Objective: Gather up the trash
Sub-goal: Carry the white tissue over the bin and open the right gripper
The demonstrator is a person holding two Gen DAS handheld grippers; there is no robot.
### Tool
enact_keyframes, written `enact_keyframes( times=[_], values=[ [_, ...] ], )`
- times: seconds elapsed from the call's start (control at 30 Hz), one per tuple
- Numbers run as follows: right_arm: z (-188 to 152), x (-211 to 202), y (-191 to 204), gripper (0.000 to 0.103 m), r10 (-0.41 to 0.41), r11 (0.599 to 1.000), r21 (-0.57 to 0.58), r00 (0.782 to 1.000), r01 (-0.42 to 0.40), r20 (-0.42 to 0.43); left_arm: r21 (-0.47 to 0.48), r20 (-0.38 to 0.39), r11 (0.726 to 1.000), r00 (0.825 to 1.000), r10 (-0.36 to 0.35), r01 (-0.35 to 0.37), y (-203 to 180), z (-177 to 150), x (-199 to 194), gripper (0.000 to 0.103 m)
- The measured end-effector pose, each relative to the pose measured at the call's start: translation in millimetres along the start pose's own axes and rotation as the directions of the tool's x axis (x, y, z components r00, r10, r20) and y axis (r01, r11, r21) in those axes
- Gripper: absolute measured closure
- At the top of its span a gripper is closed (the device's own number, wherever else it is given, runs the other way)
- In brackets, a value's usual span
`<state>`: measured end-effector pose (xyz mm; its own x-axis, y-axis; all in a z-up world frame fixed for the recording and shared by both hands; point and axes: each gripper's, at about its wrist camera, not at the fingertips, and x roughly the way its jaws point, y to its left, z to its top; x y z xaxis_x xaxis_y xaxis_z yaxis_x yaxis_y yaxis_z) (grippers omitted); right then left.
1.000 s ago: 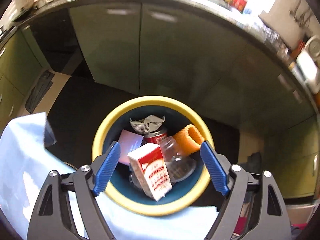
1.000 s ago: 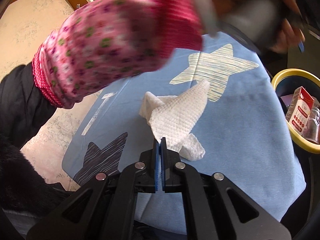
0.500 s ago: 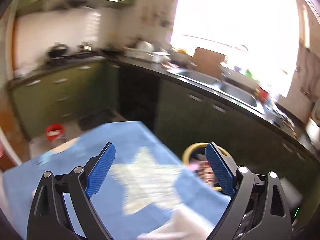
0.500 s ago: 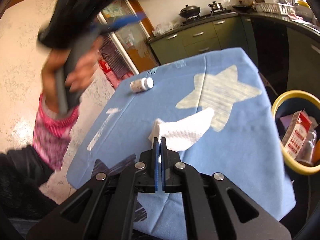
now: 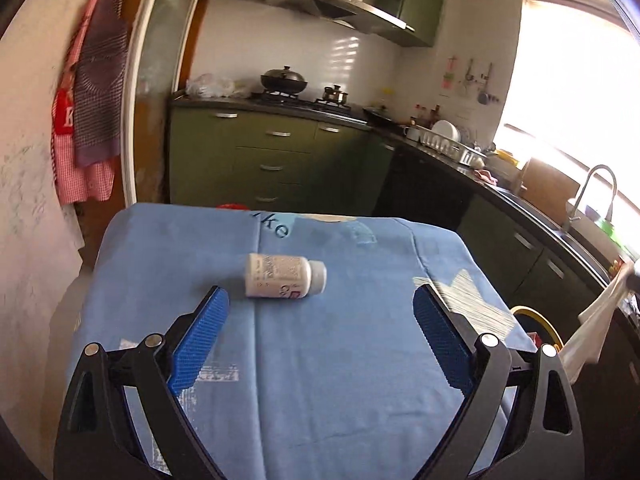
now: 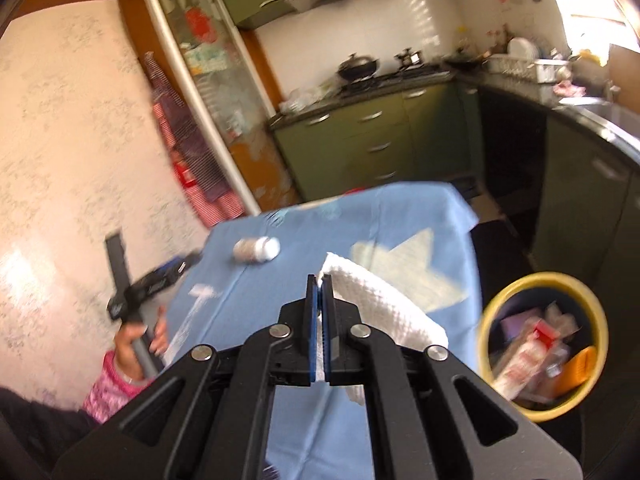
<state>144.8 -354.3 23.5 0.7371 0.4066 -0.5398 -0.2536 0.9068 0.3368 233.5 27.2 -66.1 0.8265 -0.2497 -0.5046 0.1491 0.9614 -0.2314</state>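
Note:
A small white pill bottle (image 5: 285, 275) lies on its side on the blue cloth (image 5: 320, 360) over the table. My left gripper (image 5: 320, 304) hovers open just short of it, nothing between its blue pads (image 5: 200, 332). My right gripper (image 6: 319, 280) is shut on a white paper towel (image 6: 380, 300), lifted off the cloth; the towel hangs at the right edge of the left wrist view as a white strip (image 5: 596, 320). The yellow-rimmed bin (image 6: 544, 344) stands on the floor to the right of the table, holding a red-and-white carton and other trash.
Green kitchen cabinets (image 5: 272, 152) and a dark counter with a stove and a sink run behind and along the right. A wall with hanging aprons (image 5: 88, 100) stands at the left. A person's hand in a pink sleeve (image 6: 132, 344) holds the left gripper.
My left gripper swung from above the bin to the pill bottle on the table, and its jaws widened slightly. My right gripper rose, lifting the paper towel off the cloth.

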Motion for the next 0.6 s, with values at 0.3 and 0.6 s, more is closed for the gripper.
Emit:
enact_keyframes(
  times=[0.3, 0.6],
  values=[
    [38, -34, -71, 0.101, -0.285, 0.955, 0.091, 0.958, 0.282, 0.029, 0.018, 0.018, 1.000, 1.000, -0.002, 0.002, -8, -12, 4, 0.007],
    [6, 1, -172, 0.092, -0.400, 0.867, 0.256, 0.903, 0.428, -0.155, 0.031, -0.023, 1.000, 1.000, -0.001, 0.001, -17, -17, 12, 0.007]
  ],
)
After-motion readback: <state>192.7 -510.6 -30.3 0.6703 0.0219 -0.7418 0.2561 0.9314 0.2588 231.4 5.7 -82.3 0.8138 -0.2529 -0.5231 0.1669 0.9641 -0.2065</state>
